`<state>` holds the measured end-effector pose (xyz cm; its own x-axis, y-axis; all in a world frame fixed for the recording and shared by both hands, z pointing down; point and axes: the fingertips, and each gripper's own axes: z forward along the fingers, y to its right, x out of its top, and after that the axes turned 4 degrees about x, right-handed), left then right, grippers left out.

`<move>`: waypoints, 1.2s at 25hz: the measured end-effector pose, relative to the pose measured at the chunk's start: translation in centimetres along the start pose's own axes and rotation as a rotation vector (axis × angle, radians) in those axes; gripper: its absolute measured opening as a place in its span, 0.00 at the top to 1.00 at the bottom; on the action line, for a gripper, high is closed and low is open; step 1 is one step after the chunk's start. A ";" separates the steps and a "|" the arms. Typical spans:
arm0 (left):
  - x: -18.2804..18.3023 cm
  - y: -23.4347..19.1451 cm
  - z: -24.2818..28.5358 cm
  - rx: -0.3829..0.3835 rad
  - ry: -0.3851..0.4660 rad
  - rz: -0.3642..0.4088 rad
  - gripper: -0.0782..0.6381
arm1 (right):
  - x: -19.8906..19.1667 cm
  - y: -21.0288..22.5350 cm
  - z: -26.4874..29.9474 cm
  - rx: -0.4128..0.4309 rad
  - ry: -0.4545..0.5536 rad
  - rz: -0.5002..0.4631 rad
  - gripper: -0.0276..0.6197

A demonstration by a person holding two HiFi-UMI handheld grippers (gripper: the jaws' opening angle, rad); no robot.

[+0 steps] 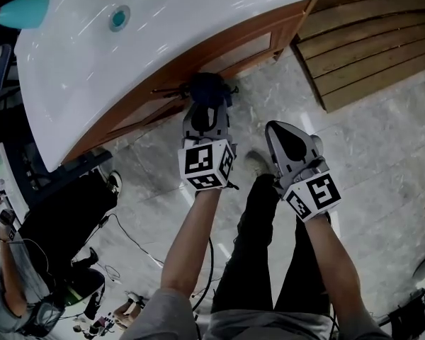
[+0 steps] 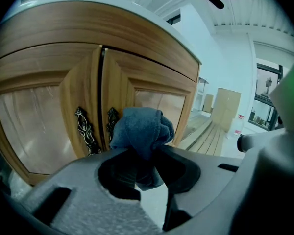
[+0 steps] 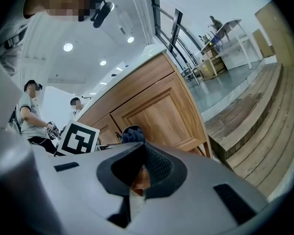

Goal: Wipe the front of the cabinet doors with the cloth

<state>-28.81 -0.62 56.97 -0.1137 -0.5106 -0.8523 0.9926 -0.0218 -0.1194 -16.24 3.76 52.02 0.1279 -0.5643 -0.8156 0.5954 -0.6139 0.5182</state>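
The left gripper [image 1: 207, 108] was clamped tight on a bunched dark blue terry cloth [image 2: 143, 126], most of the wad bulging out past the jaw tips, probably so that soft fabric rather than hard plastic would meet the wood. It held the cloth up against the middle of the pair of honey-coloured wooden cabinet doors [image 2: 120, 82], just beside the two ornate dark metal handles [image 2: 85, 131] where the doors meet; whether the fabric was pressing on the door or sitting a hair off it could not be told. The right gripper [image 1: 283, 132] hung back over the floor, well clear of the cabinet, its jaws drawn together on nothing, seemingly kept out of the way as wiping needed only one tool. Above the doors sat a glossy white ceramic basin [image 1: 92, 62]. The floor was pale grey marbled tile [image 1: 382, 154], with a slatted wooden platform [image 1: 368, 41] to the right, and other people [image 3: 32, 111] stood in the bright white room beyond
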 end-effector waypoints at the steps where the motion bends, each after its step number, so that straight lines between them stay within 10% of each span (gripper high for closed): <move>1: -0.1 -0.2 0.2 0.002 -0.002 0.001 0.76 | 0.0 0.0 0.1 -0.002 0.000 -0.001 0.94; 30: -0.5 -1.6 1.9 0.082 -0.017 -0.022 0.76 | 0.8 0.0 1.3 0.034 0.021 0.019 0.94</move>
<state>-30.29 -1.95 58.60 -0.1350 -0.5242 -0.8408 0.9901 -0.1032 -0.0946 -17.20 2.62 51.71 0.1561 -0.5648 -0.8103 0.5655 -0.6216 0.5421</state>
